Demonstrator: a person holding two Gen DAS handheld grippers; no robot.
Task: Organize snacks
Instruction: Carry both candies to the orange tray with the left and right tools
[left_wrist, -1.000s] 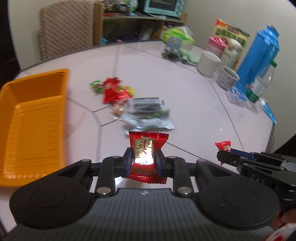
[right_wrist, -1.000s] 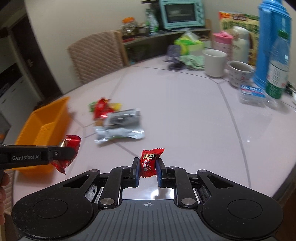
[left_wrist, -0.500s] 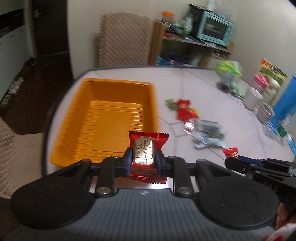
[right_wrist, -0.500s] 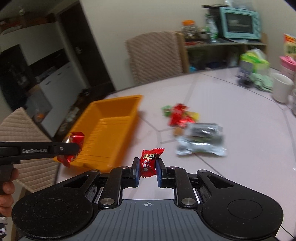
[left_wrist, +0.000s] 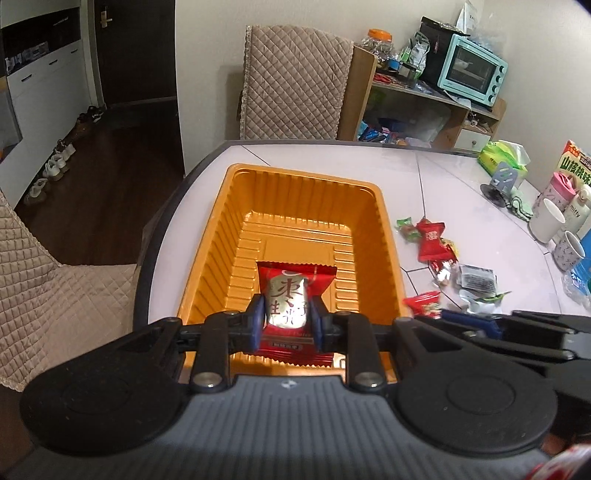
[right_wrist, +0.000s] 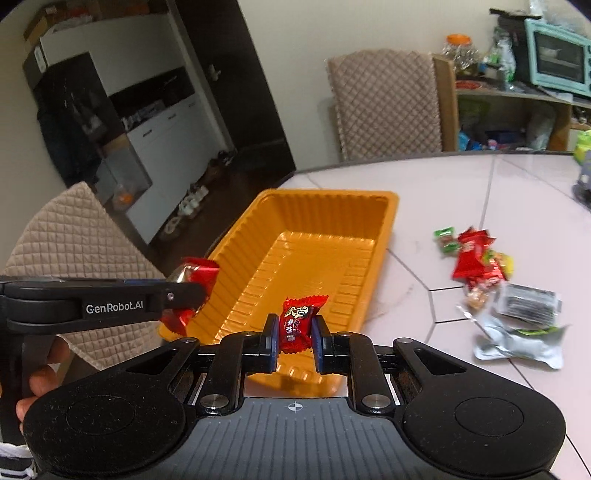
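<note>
My left gripper (left_wrist: 287, 322) is shut on a red and gold snack packet (left_wrist: 290, 295), held over the near end of the orange tray (left_wrist: 384, 236). In the right wrist view that same left gripper (right_wrist: 192, 291) comes in from the left by the tray's (right_wrist: 388, 218) near left rim. My right gripper (right_wrist: 294, 334) is shut on a small red candy (right_wrist: 297, 325), above the tray's near end. In the left wrist view the right gripper (left_wrist: 430, 312) reaches in from the right with the candy (left_wrist: 423, 303) at its tip. The tray floor is bare.
A heap of loose snacks (right_wrist: 491, 273) and a silver packet (right_wrist: 517, 341) lie on the white table right of the tray. Cups (left_wrist: 548, 221), a tissue pack and a box stand at the far right. Quilted chairs (left_wrist: 295, 81) stand behind and left; the table edge runs along the tray's left side.
Both grippers have swung left from the middle of the table to above the orange tray, each still holding its snack. The tray has come from the left side to straight ahead.
</note>
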